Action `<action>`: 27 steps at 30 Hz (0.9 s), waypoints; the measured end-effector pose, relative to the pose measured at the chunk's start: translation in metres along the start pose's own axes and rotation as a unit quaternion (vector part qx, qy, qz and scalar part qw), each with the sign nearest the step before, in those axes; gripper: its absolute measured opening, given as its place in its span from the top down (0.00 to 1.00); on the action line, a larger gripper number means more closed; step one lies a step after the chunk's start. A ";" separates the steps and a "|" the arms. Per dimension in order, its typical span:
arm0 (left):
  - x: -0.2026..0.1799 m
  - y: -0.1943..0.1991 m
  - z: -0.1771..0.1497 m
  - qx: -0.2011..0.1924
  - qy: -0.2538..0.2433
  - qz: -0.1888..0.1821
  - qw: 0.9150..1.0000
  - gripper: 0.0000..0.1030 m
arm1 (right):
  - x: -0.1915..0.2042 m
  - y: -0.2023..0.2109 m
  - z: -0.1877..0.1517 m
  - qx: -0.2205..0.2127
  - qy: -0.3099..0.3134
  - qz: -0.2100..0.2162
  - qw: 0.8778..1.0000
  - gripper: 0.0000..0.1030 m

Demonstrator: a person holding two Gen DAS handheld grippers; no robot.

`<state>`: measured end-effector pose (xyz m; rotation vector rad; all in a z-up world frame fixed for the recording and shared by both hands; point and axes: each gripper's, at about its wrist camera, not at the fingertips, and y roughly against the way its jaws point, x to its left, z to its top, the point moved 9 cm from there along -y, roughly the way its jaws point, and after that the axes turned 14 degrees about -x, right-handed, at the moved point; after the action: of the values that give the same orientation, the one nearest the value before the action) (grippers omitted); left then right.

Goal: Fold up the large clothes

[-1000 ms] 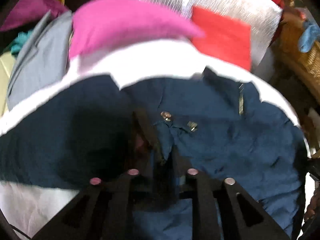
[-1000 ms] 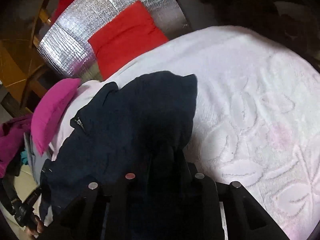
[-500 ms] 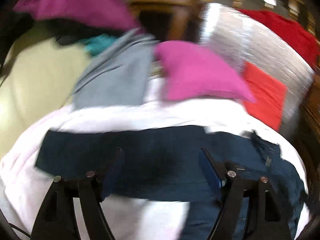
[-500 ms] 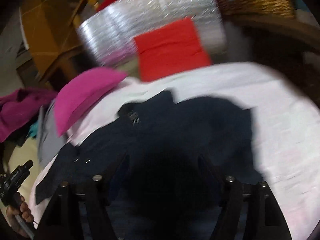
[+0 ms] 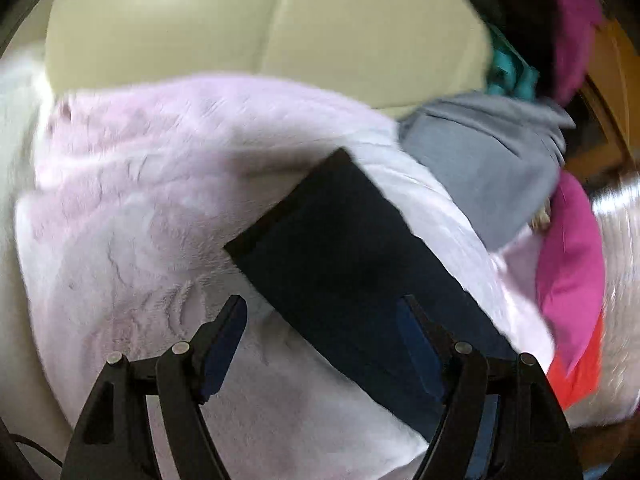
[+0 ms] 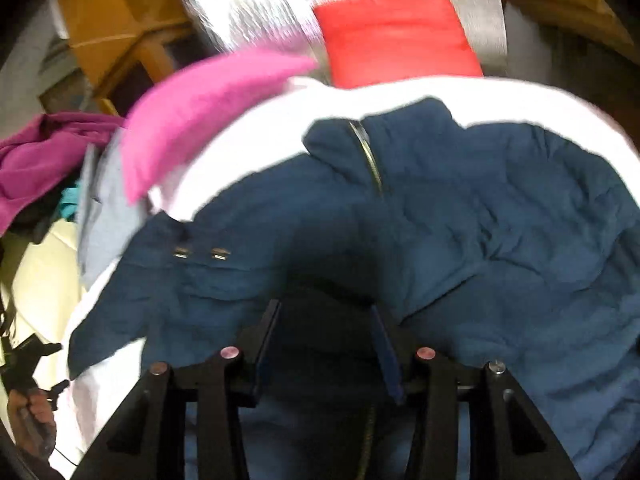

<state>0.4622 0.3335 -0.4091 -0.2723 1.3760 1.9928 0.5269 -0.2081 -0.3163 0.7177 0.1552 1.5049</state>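
Observation:
A navy blue jacket (image 6: 460, 216) with a zip and metal snaps lies spread on a pale pink fleece blanket (image 6: 248, 168). In the left wrist view one long sleeve (image 5: 352, 264) stretches flat across the blanket (image 5: 132, 248). My left gripper (image 5: 324, 320) is open and empty, just above the sleeve near its cuff. My right gripper (image 6: 326, 320) is open over the jacket's body, with dark cloth between its fingers but not pinched.
A magenta cushion (image 6: 200, 100), a red cushion (image 6: 396, 36) and a silver foil mat (image 6: 256, 8) lie beyond the blanket. Grey cloth (image 5: 488, 160) and a cream sofa (image 5: 240, 20) are on the left side. Wooden furniture (image 6: 104, 12) stands behind.
Both grippers have opened and let go of the jacket. The left gripper has swung left along the sleeve to its cuff end. The right gripper has moved closer over the jacket body.

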 end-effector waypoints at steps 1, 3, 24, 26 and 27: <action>0.005 -0.005 -0.002 0.011 0.015 -0.008 1.000 0.25 | 0.009 0.008 0.002 -0.013 0.005 0.011 1.000 0.53; 0.006 -0.015 -0.007 0.017 0.023 -0.018 0.999 0.25 | 0.024 0.019 0.000 -0.025 0.011 0.033 0.999 0.53; -0.166 0.113 -0.031 -0.145 -0.197 -0.244 0.938 0.92 | -0.017 0.066 -0.009 -0.063 -0.042 0.031 0.997 0.53; -0.199 0.138 -0.063 -0.142 -0.233 -0.291 0.917 0.92 | -0.031 0.079 -0.002 -0.077 -0.052 0.022 0.995 0.53; -0.210 0.144 -0.078 -0.136 -0.246 -0.306 0.910 0.92 | -0.039 0.086 0.001 -0.084 -0.057 0.017 0.995 0.53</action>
<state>0.5090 0.1481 -0.2240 -0.2622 0.5898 1.5583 0.4506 -0.2535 -0.2840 0.6725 -0.0696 1.4858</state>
